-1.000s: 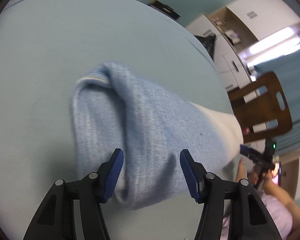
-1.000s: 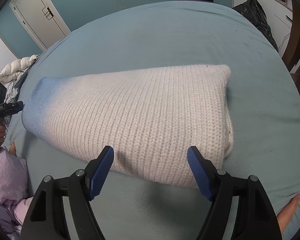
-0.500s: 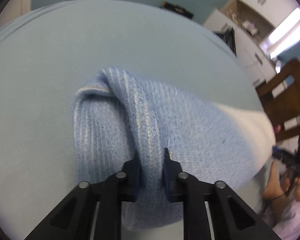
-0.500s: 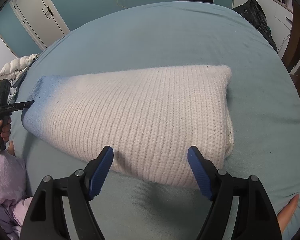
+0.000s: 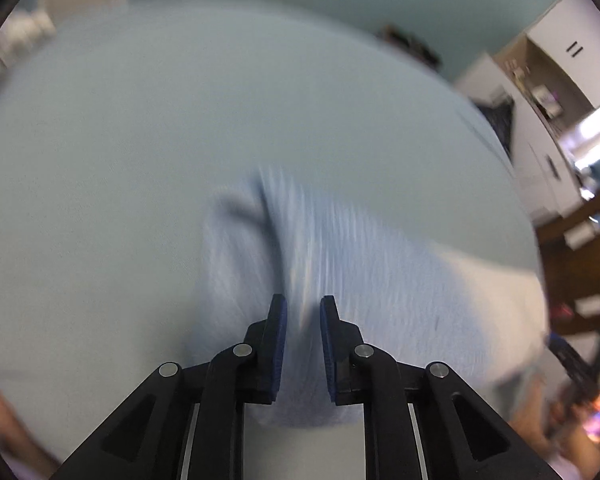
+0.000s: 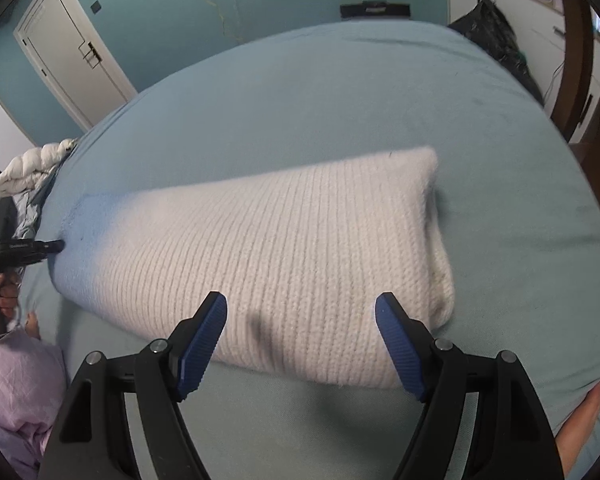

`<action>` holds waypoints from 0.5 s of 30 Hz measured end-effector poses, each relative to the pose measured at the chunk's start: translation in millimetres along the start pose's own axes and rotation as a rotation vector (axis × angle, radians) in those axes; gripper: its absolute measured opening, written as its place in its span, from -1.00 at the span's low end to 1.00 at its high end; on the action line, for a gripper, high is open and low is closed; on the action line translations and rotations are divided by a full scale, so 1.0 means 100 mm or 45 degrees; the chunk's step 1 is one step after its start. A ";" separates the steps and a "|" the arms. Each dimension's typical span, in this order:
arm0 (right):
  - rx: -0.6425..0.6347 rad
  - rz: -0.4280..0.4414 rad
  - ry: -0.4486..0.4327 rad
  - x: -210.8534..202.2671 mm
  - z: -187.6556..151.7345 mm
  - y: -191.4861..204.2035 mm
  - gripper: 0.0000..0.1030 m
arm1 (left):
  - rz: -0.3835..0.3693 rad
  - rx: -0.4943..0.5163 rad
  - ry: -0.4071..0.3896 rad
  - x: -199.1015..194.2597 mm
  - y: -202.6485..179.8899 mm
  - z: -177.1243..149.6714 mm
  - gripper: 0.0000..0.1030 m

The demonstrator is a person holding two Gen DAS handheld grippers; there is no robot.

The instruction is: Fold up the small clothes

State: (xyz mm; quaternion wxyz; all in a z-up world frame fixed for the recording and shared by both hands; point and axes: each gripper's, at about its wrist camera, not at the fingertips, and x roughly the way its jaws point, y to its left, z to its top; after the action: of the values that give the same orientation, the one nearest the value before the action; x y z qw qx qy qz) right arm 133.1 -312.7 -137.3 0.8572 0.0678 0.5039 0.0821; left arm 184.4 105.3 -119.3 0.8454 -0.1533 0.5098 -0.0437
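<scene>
Since a second ago my left hand-held gripper (image 5: 303, 312) has gone from spread wide to pinching a ridge of the blue end of the knit sweater (image 6: 276, 264), and its view is now smeared with motion. My right hand-held gripper (image 6: 300, 312) stays spread, hovering just above the near white edge of the sweater without touching it.

I see the sweater lying folded into a long bundle across the bed (image 6: 340, 92), white at the right end and shading to blue at the left. Its right end is a rounded fold, and bare sheet runs wide behind it and to the right, so there is open room to move that way. On the near side only a narrow strip of sheet lies between the bundle and the bed's edge.

I can read no writing or labels in either view.

Only the right view shows the white door (image 6: 72, 60), the rumpled grey-white cloth (image 6: 28, 168) at the bed's far left corner and the left tool's black handle beside the blue end. Only the left view shows the wooden chair (image 5: 580, 248) and white cabinets (image 5: 540, 128), both blurred.
</scene>
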 end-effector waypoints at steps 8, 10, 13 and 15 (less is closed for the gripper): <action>-0.078 -0.016 -0.016 0.25 0.34 0.67 0.43 | -0.073 0.344 -0.097 0.03 -0.97 -0.14 0.97; -0.110 0.014 0.004 0.42 0.38 0.88 0.43 | 0.005 0.480 -0.006 0.35 -1.22 -0.30 0.97; -0.174 -0.002 0.033 0.74 0.37 1.09 0.43 | 0.104 0.525 0.084 0.75 -1.22 -0.53 1.00; -0.248 -0.053 0.060 0.91 0.29 1.14 0.43 | 0.057 0.452 0.097 0.91 -1.07 -0.59 1.00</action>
State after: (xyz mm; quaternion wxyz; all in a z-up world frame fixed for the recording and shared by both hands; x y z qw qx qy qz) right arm 193.8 -183.0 -177.7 0.8492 -0.0282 0.5147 0.1145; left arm 184.5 -29.8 -189.6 0.8400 0.0115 0.5290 -0.1198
